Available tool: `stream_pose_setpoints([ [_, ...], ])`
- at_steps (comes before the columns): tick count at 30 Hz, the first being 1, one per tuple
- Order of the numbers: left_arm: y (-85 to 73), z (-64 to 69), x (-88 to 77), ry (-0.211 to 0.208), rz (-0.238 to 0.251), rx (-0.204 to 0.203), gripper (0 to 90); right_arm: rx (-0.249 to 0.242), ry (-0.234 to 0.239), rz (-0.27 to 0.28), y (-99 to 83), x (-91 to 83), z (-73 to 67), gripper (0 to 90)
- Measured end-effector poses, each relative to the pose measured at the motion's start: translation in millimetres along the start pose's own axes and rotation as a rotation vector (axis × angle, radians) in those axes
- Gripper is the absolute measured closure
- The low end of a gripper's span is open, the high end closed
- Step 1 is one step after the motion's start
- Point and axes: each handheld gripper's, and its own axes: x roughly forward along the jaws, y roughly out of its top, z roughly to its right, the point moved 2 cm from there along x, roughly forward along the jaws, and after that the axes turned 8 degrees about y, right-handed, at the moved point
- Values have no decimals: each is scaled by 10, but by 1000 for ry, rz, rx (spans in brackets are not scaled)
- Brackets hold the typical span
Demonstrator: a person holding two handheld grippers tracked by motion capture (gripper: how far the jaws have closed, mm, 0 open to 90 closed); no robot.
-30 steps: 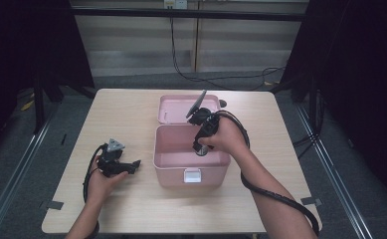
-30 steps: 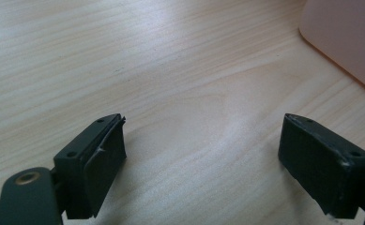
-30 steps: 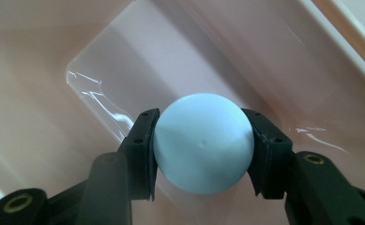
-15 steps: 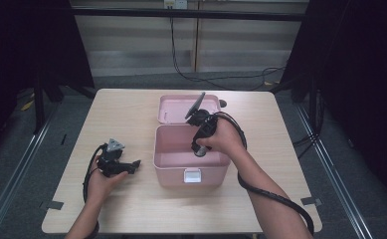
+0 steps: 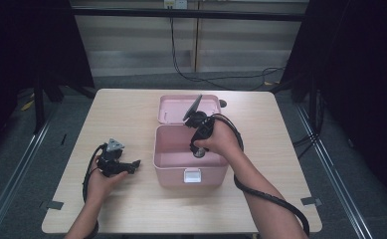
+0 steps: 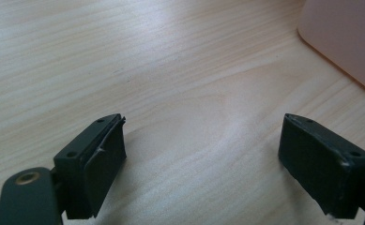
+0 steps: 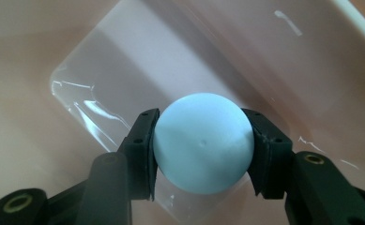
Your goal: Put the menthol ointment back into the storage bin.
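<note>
High view looks down on table [image 5: 131,114]; gripper views close (right inside pink box [image 7: 39,37], shared).

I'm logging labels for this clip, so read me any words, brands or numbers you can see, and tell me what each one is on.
No readable text anywhere.
Pink box: the white patch on its front looks blank or is too small to read.
Lid: no marking.
Blue ball in the right hand-held gripper: plain, only a tiny dimple.
Table: wood grain only.
</note>
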Motion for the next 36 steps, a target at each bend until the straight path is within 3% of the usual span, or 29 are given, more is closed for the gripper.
stream_pose_setpoints([
  [22, 2, -2, 4, 0, -2, 14, 146, 78, 8, 24, 40, 177, 147, 503],
  [36, 5, -4, 7, 2, -4, 24, 147, 99, 8, 37, 67, 263, 224, 502],
])
